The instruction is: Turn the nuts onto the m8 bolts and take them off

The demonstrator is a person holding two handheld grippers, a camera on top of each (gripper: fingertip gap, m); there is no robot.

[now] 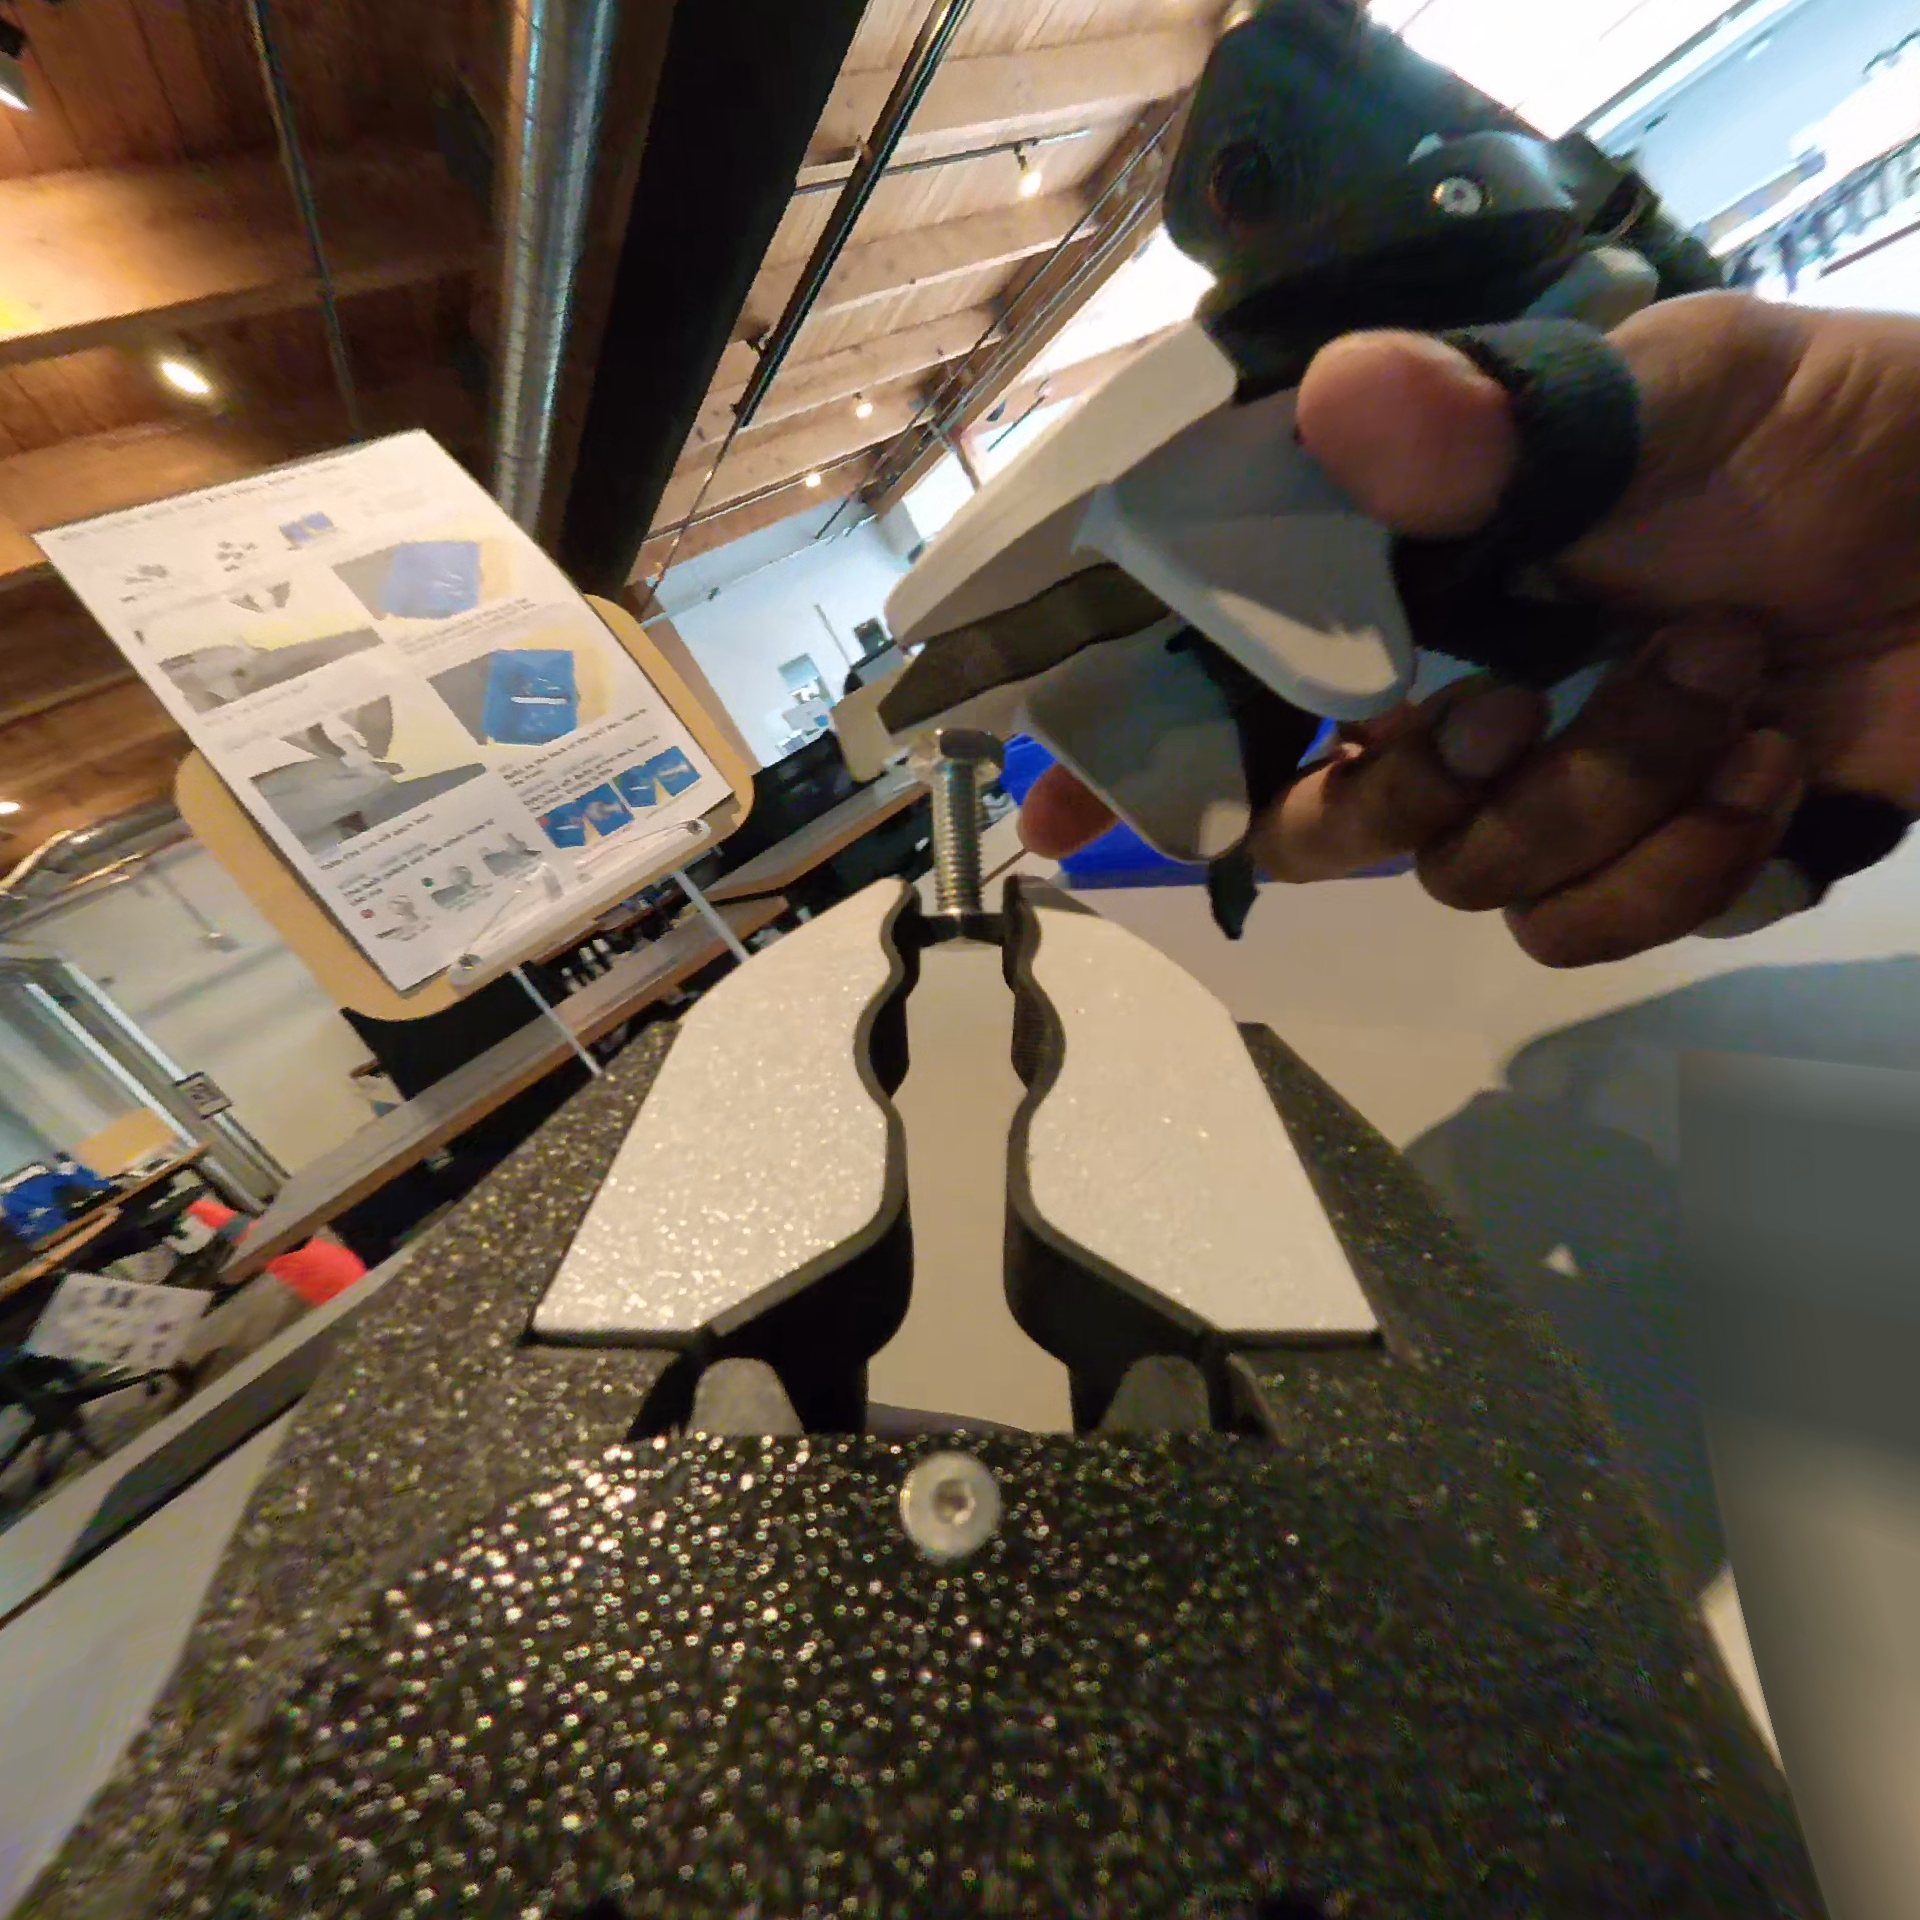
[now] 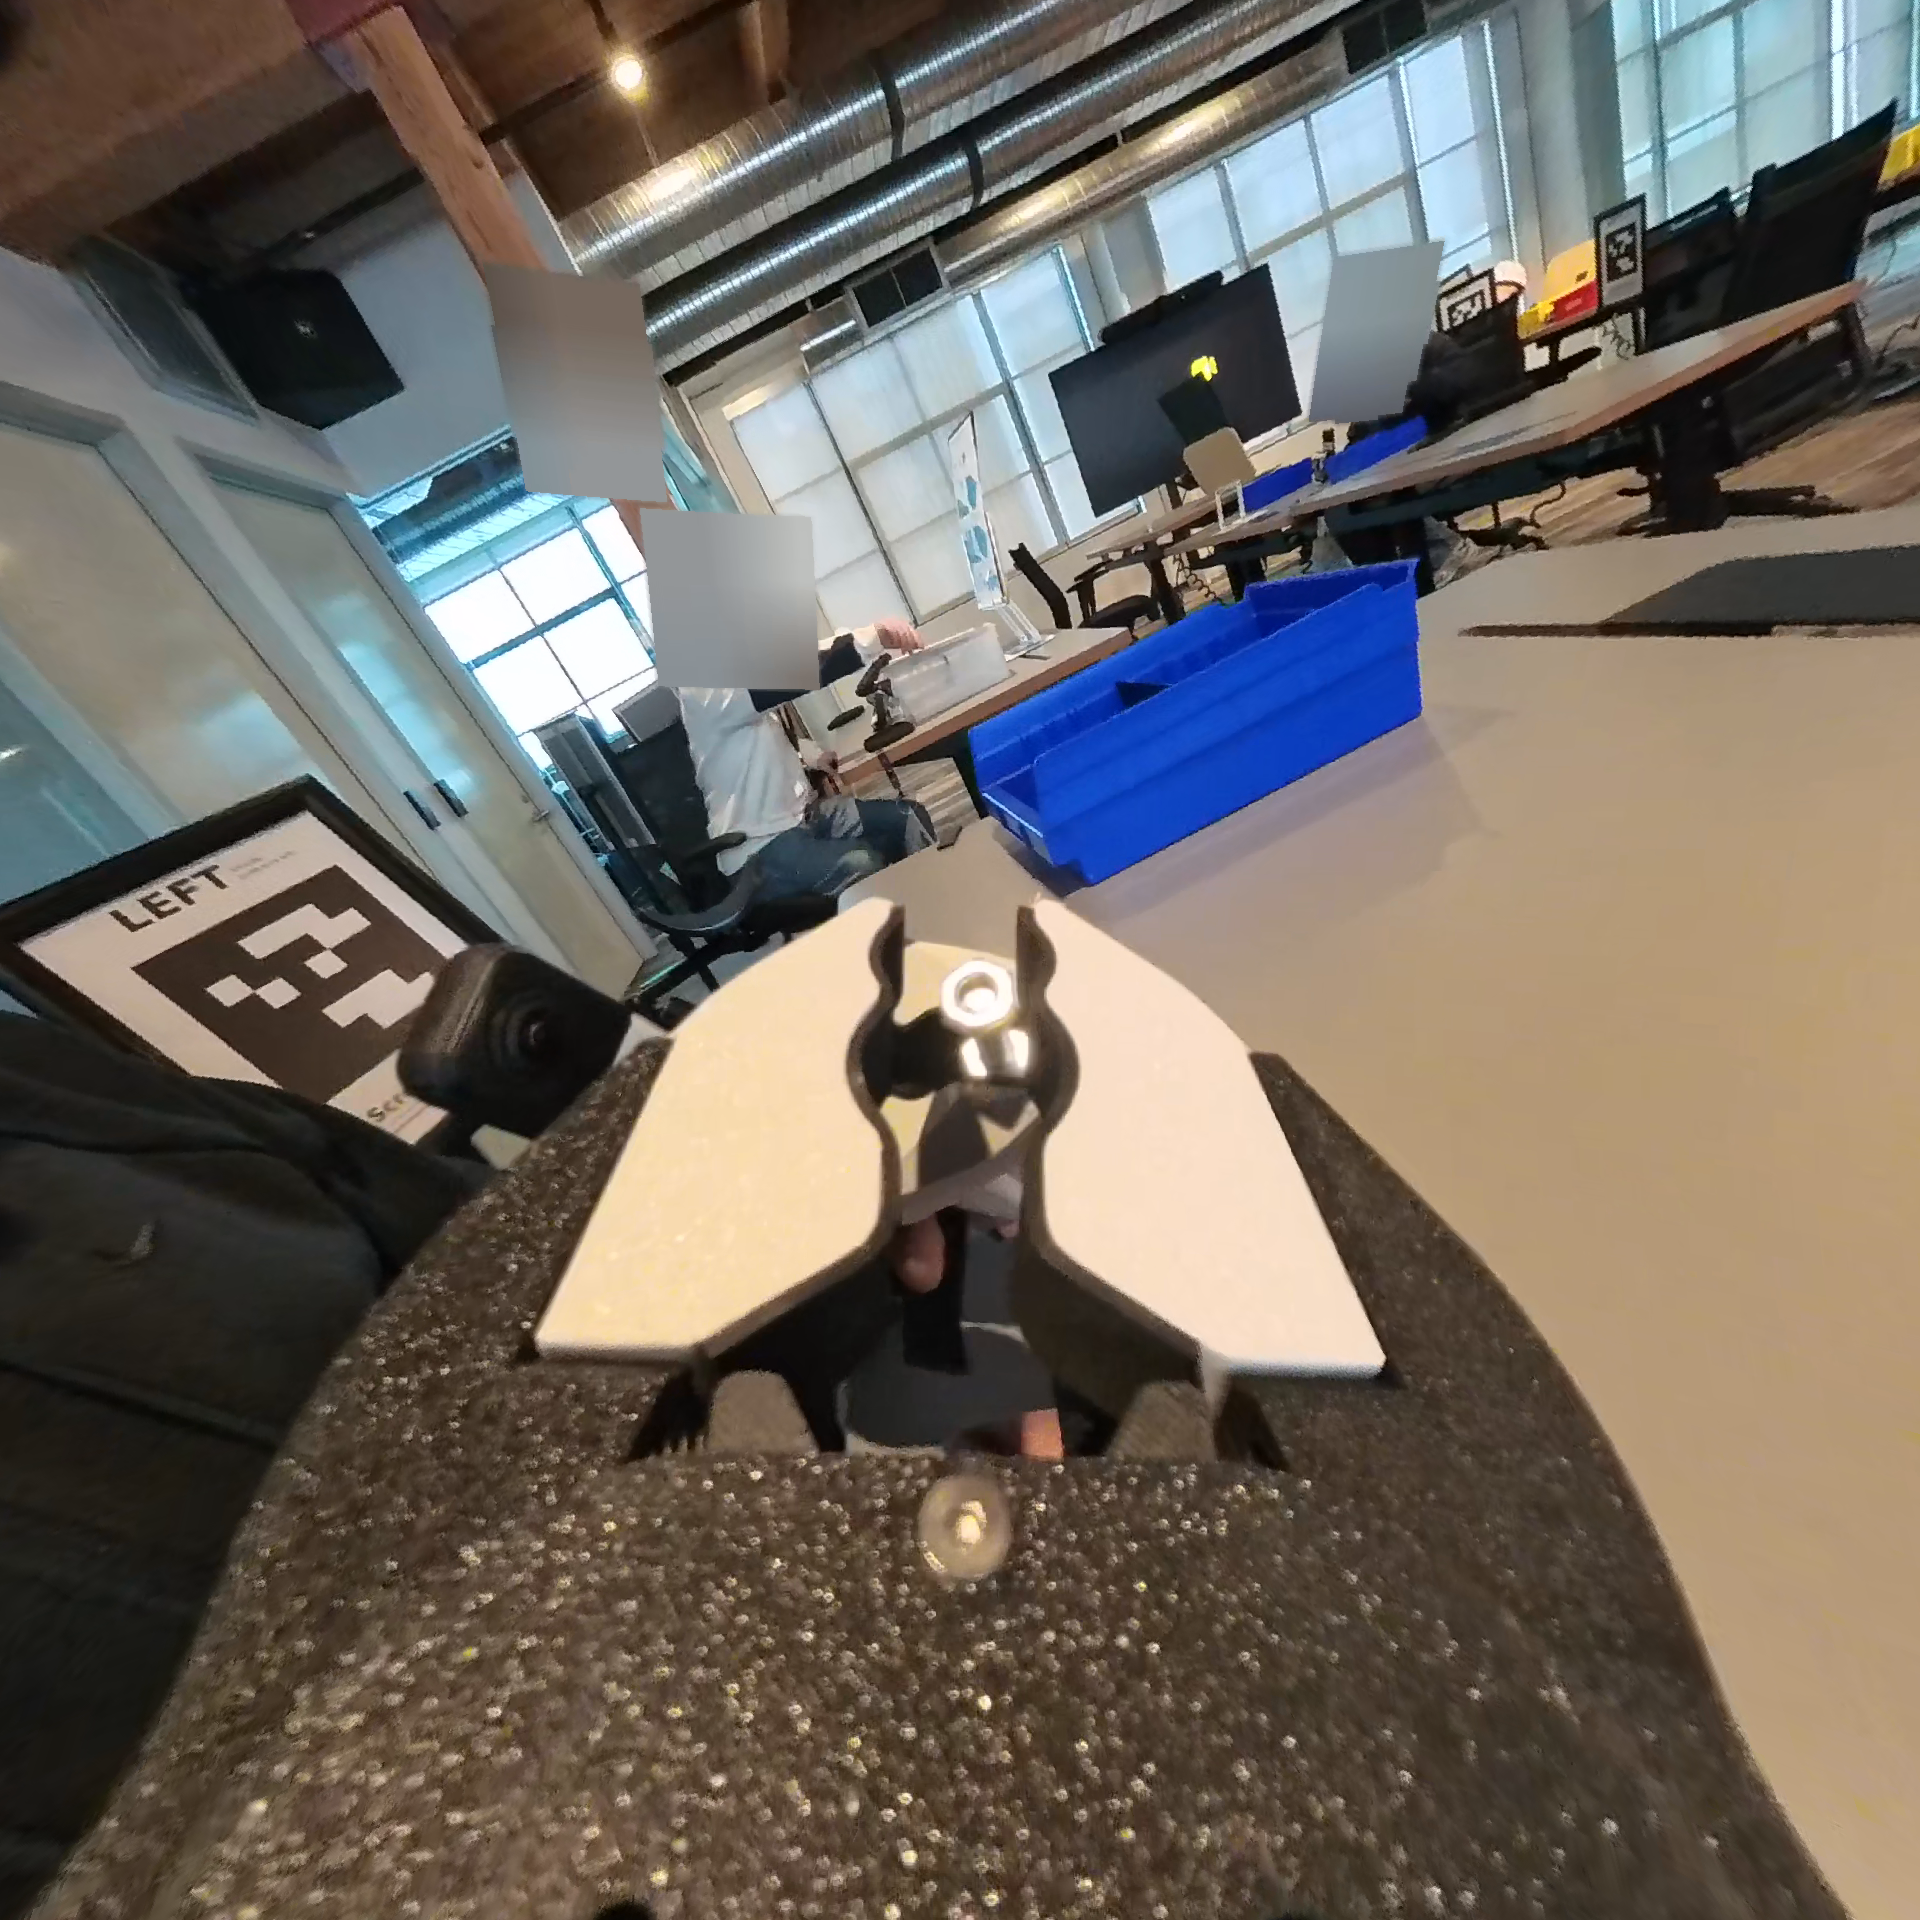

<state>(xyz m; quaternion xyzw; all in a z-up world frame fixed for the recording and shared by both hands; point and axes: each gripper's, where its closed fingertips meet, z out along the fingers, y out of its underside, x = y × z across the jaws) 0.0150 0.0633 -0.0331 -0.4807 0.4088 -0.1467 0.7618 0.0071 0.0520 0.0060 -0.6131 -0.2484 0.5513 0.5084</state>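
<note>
- Your left gripper (image 1: 961,920) is clamped on the lower threaded end of the bolt (image 1: 958,831); the shank stands nearly upright out of the fingertips, hex head on top.
- The bolt head sits right under the tips of your right gripper (image 1: 951,686), seen from the left wrist view as the white-and-black fingers coming in from the upper right, with your right hand (image 1: 1621,623) behind them.
- From the right wrist view, your right gripper (image 2: 961,1023) is closed around a shiny nut (image 2: 985,1023), held in the rounded notch between the fingers. The hole faces roughly toward the camera.
- The blue bin (image 2: 1195,748) lies well beyond on the grey tabletop (image 2: 1558,935); nothing else of the task is near.
- Key relation: the bolt's long axis runs vertically, left gripper below, right gripper above. But the end facing the nut looks like the head end, not the free thread.
- Judgement: whether the nut's bore is lined up with the shank cannot be told from either view. Threading needs the nut's hole on the bolt's axis at the open threaded end, which your left gripper covers now.
</note>
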